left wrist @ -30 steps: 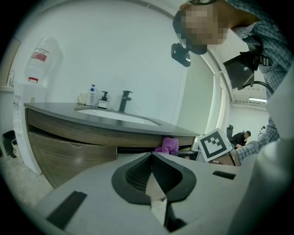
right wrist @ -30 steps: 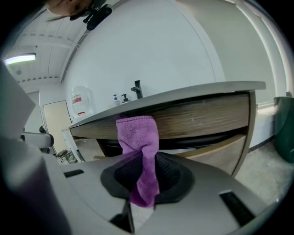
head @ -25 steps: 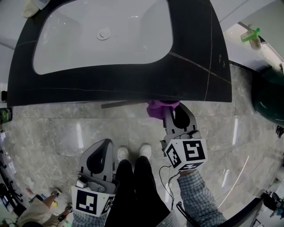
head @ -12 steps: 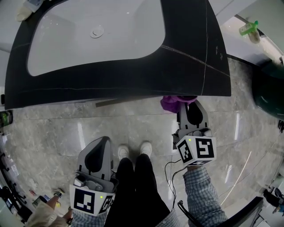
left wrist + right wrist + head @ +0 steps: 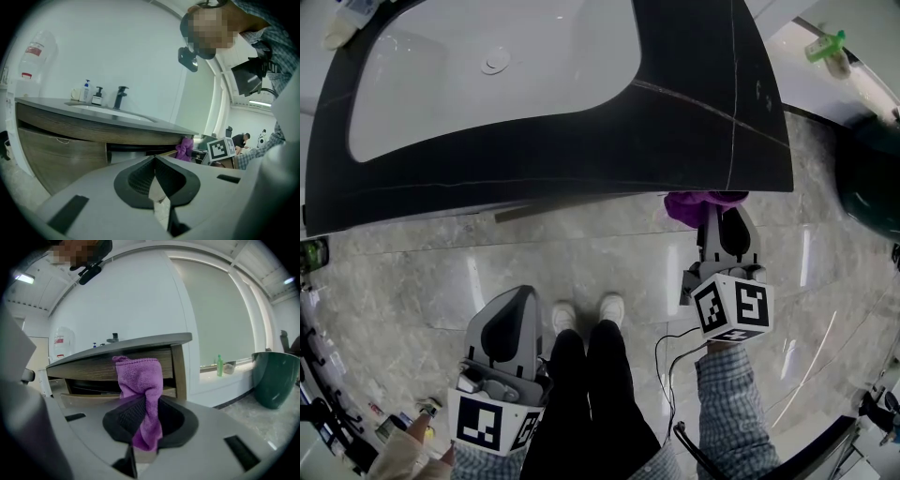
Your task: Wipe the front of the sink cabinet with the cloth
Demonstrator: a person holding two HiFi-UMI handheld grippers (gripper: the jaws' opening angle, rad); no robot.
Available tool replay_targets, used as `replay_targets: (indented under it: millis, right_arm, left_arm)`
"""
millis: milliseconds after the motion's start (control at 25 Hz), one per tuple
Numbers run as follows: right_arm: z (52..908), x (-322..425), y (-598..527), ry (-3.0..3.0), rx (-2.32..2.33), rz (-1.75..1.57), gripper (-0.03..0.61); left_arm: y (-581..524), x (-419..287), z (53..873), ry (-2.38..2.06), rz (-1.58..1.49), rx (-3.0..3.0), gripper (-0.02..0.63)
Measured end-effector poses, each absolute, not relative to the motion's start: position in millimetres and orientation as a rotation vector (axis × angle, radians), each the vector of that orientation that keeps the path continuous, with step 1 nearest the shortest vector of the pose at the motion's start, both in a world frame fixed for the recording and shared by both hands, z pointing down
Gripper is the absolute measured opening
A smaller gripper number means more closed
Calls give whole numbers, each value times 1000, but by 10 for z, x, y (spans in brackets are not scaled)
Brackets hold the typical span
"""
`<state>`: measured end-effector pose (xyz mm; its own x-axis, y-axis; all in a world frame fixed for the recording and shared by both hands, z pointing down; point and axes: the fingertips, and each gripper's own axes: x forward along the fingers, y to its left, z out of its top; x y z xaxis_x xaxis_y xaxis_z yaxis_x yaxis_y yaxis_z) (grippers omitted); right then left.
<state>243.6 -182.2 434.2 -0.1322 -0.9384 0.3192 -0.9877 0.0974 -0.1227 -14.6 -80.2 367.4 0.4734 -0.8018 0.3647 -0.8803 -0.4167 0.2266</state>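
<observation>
The right tongs (image 5: 147, 420) pinch the purple microfibre cloth (image 5: 139, 380), held up at the right end of the wood-grain sink cabinet front (image 5: 89, 367) — its long axis runs leftward from there. The left tongs (image 5: 154, 180), pressed together and empty, hang well back.

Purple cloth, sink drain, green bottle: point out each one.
purple cloth (image 5: 139, 378): right gripper view, on the bunched upper part above the jaws.
sink drain (image 5: 495, 62): head view, on the centre of the round metal fitting.
green bottle (image 5: 825, 46): head view, on its green body.
</observation>
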Motion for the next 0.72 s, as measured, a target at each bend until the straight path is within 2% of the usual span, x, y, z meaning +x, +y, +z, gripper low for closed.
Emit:
replay_targets:
  millis: [320,720]
  right_arm:
    - [4636,2911,-1792,-2016,2025,427,74]
    - [4771,2658,-1821,-2035,2033,444,74]
  left_arm:
    - [-753,-175,3726,-1398,296,2335,11]
    - [-717,-300,3777,-1402,300,2323,11]
